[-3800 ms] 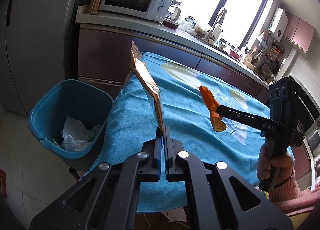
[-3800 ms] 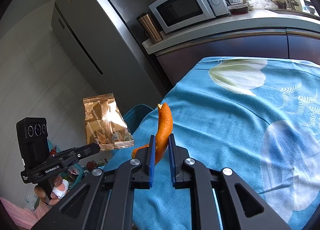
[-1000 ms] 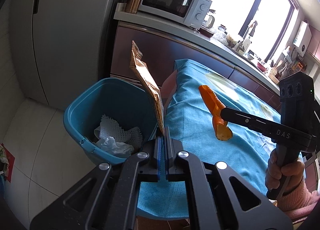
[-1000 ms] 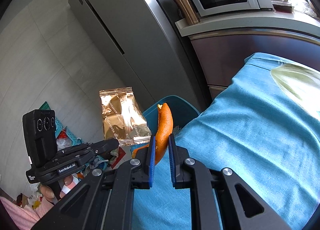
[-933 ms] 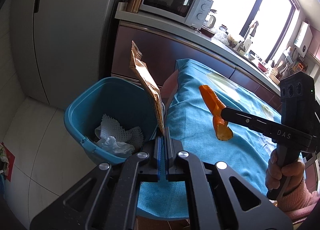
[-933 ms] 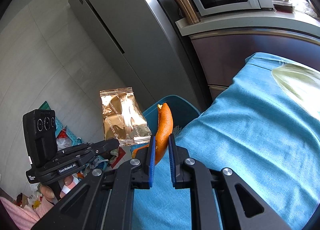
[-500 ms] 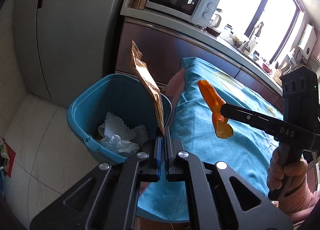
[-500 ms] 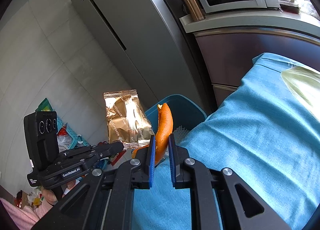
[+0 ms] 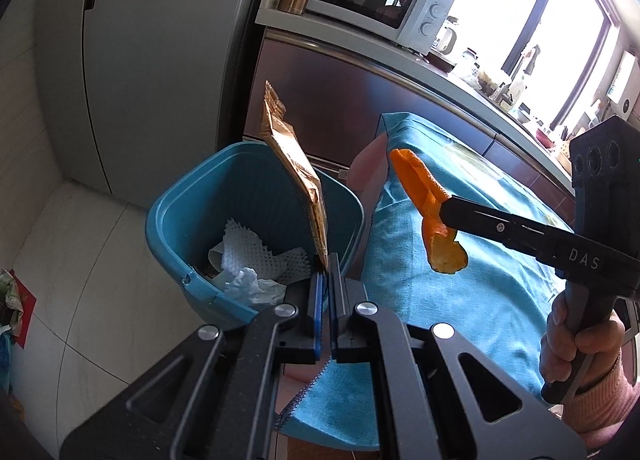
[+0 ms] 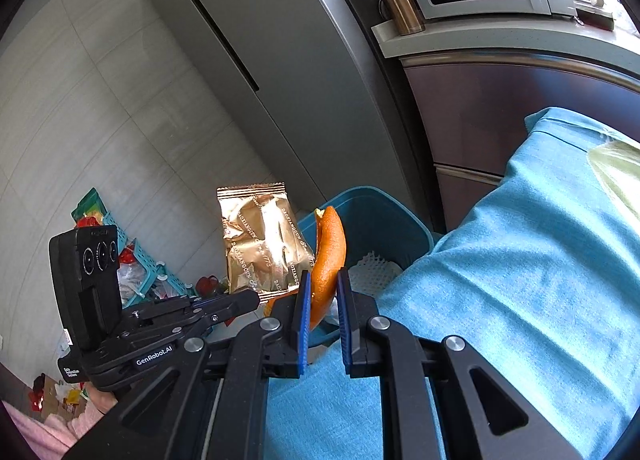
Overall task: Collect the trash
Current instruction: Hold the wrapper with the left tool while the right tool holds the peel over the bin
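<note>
Now the left gripper point(image 9: 325, 260), clamped on the wrapper point(image 9: 296, 176), hangs over the bin point(image 9: 168, 216); the right gripper point(image 10: 322, 280), pinching peel point(image 10: 330, 256), sits beside it over the worktop point(image 10: 520, 280).

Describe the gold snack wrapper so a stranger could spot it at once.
Find the blue trash bin on the floor beside the table's blue cloth. Just above its rim, the left gripper pinches the gold snack wrapper by one edge. Unlike the orange peel nearby, it is flat, shiny and crinkled.
</note>
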